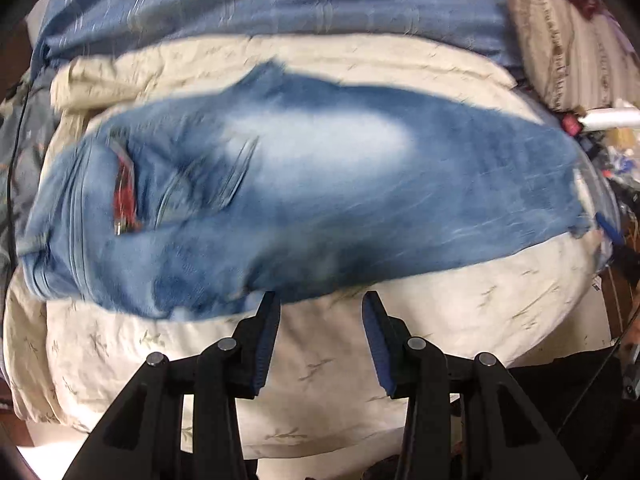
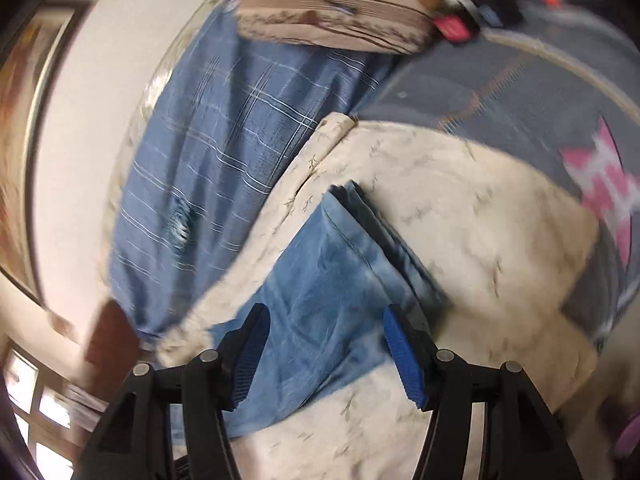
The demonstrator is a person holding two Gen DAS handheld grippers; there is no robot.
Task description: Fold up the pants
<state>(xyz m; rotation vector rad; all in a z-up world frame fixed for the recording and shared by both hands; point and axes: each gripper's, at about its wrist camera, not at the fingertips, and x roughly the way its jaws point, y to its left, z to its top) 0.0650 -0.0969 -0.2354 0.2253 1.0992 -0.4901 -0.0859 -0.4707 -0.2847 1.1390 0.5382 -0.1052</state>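
Note:
Faded blue jeans (image 1: 304,188) lie flat across a cream blanket (image 1: 320,364), waistband at the left with a red label (image 1: 125,196), legs stacked and running to the right. My left gripper (image 1: 320,300) is open and empty, just above the jeans' near edge. In the right wrist view the leg ends (image 2: 320,292) lie on the cream blanket (image 2: 480,240), hems at the far end. My right gripper (image 2: 324,312) is open and empty, hovering over the leg ends. Both views are motion-blurred.
A blue plaid sheet (image 1: 280,4) (image 2: 208,152) lies beyond the blanket. A striped beige pillow (image 1: 568,52) (image 2: 332,12) sits at the bed's far end. Clutter (image 1: 608,128) lies off the right side. A grey cover with a pink pattern (image 2: 600,176) lies right of the blanket.

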